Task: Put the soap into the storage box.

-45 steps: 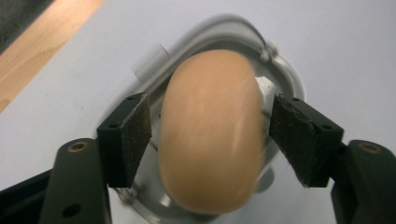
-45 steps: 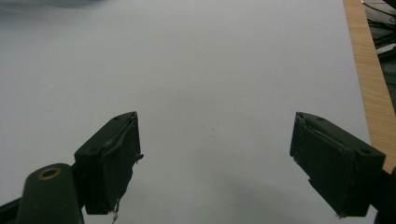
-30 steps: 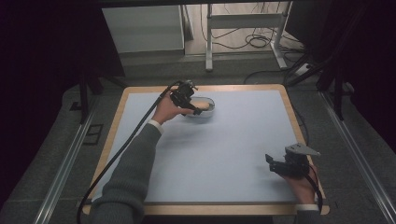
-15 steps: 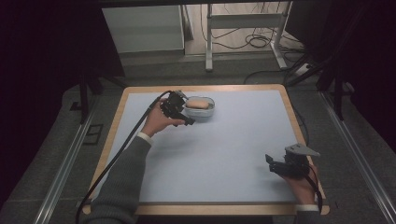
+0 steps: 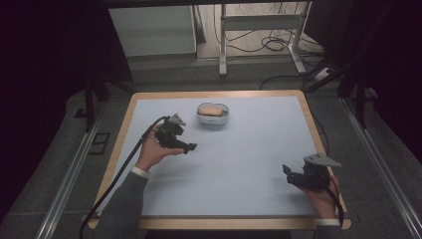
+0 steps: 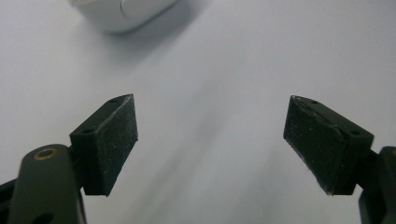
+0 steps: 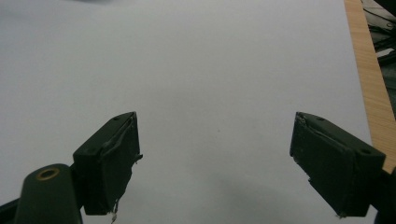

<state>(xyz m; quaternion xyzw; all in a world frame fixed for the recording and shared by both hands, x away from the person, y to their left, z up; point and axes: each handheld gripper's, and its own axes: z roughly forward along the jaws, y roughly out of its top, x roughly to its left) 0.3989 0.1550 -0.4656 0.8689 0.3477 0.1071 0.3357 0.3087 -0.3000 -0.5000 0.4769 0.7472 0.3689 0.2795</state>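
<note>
Nearest me, the right hand-held gripper [image 5: 293,174] sat low by the table's [image 5: 249,164] front right corner, its jaws wide apart and empty. Farther in, the left hand-held gripper [image 5: 188,147] had just been opening its jaws, with nothing between them. Beyond it, near the far edge, stood the small white oval bowl [image 5: 213,115] with a tan bread roll [image 5: 212,110] inside. The roll looked soft and light, so I guessed a gentle pinch across its middle. The high view showed the roll; the left gripper view caught just the bowl's pale rim [image 6: 122,14].
</note>
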